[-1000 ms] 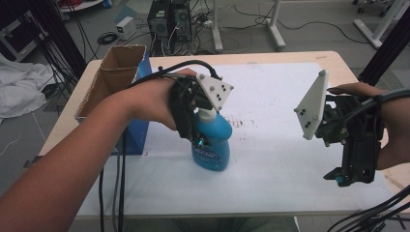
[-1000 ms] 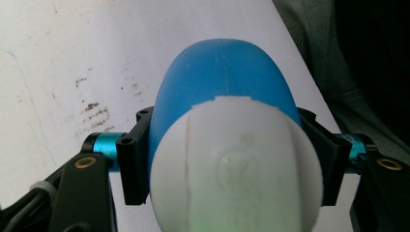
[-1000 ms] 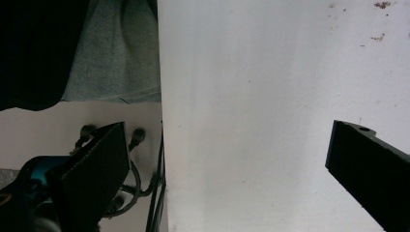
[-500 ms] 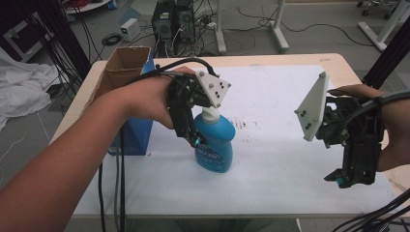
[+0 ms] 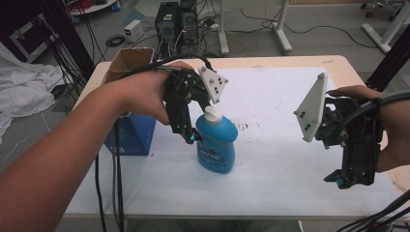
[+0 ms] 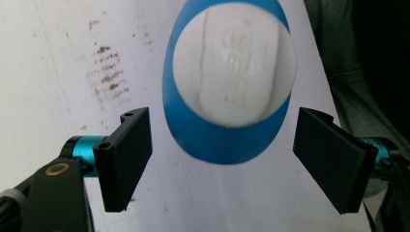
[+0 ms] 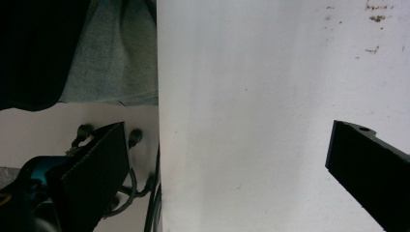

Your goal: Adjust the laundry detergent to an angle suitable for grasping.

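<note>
Bottle (image 5: pixel 216 145) stands upright on the white sheet (image 5: pixel 270 145) that covers the table (image 5: pixel 345 65), its blue body topped by a white cap (image 5: pixel 212 114). All places below are given from this bottle.

Left gripper (image 5: pixel 191 137) hangs just beside the bottle's neck, on the side toward the cardboard box (image 5: pixel 126 65), pointing down. In the left gripper view the cap (image 6: pixel 234 65) is seen from straight above, with the blue shoulder (image 6: pixel 217 145) below it and a black pad (image 6: pixel 126 157) on either side. Both pads stand clear of the plastic, with white sheet showing in each gap; the jaws have just been opening, so the bottle is between them but released.

Right gripper (image 5: pixel 350 181) is well apart from the bottle, near the far side edge of the sheet, also pointing down. Its jaws stand wide apart in the right gripper view, with nothing between them but bare sheet (image 7: pixel 251 121) and the sheet's edge.

A blue box (image 5: pixel 135 135) sits near the bottle, past the left hand (image 5: pixel 145 94). Brown smudges (image 5: pixel 244 125) mark the sheet just beside the bottle, toward the right gripper.
</note>
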Demonstrator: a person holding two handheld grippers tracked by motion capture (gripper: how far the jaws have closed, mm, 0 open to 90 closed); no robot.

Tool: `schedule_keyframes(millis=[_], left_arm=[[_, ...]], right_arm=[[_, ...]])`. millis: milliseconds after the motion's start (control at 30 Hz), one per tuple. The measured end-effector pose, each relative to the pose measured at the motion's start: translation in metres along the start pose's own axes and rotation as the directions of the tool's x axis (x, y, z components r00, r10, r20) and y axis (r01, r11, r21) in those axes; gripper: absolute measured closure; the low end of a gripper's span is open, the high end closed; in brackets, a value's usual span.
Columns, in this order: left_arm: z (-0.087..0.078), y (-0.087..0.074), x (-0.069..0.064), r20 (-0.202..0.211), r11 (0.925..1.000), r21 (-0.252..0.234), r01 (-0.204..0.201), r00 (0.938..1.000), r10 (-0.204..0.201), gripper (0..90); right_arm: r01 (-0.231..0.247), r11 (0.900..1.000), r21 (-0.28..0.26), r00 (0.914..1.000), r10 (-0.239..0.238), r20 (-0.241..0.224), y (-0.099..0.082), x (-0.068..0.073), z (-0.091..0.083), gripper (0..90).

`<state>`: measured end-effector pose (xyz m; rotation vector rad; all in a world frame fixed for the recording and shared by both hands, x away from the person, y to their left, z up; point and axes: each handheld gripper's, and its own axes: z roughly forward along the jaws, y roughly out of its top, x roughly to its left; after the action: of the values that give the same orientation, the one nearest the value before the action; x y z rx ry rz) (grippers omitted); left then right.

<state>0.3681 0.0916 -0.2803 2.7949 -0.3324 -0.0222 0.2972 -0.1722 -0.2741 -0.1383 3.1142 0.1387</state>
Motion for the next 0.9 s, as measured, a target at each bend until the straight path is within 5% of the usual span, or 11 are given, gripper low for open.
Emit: schedule_keyframes(millis=[300,367,633,900], left_arm=[[-0.007,-0.008,-0.001,0.0,0.9952,0.072,0.067,0.9977,-0.068,16.9],[-0.011,-0.01,0.0,-0.006,0.9895,0.096,0.108,0.9941,-0.108,14.7],[-0.023,-0.014,-0.002,-0.014,0.9762,0.143,0.163,0.9866,-0.162,11.2],[-0.029,-0.021,-0.004,-0.035,0.9456,0.22,0.239,0.9707,-0.238,1.7]], right_arm=[[0.009,1.0,-0.001,1.0,-0.009,-0.001,0.002,-0.002,-0.001,1.1],[0.012,0.9999,0.001,0.9999,-0.012,-0.001,0.003,-0.003,-0.001,1.1],[0.022,0.9998,0.003,0.9998,-0.022,-0.005,0.006,-0.009,-0.002,1.1],[0.037,0.9993,0.003,0.9993,-0.037,-0.005,0.01,-0.014,-0.005,1.1]])
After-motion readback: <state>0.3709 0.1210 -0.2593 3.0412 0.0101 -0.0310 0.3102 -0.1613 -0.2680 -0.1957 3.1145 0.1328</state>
